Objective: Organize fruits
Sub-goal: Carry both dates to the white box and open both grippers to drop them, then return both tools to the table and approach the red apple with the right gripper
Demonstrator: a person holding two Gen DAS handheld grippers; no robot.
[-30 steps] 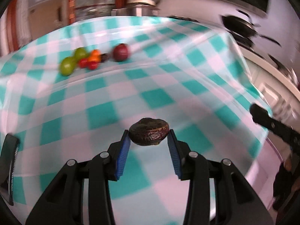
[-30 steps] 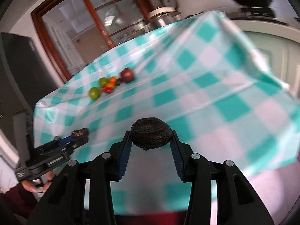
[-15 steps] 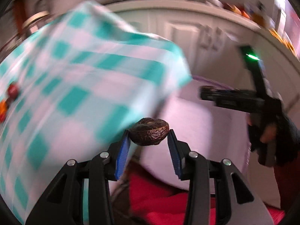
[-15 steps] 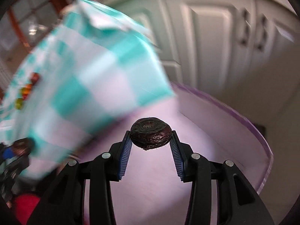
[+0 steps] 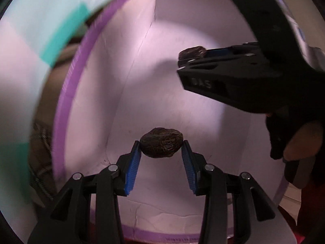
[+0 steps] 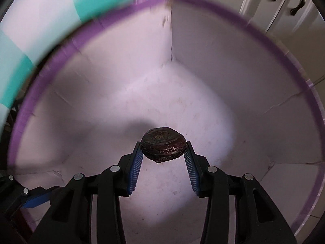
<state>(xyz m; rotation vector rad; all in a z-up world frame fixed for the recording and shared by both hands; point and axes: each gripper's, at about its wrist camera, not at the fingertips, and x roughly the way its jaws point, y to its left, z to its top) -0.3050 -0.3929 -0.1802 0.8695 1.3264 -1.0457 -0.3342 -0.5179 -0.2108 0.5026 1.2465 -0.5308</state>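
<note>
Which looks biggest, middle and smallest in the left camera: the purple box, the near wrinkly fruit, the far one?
1. purple box
2. near wrinkly fruit
3. far wrinkly fruit, though distance and hiding make this unsure.

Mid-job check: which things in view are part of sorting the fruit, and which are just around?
In the job:
- left gripper, shut on a dark wrinkled fruit
- right gripper, shut on a second wrinkled fruit
- purple-rimmed box, below both

Just around:
- checked tablecloth
- cabinet doors
</note>
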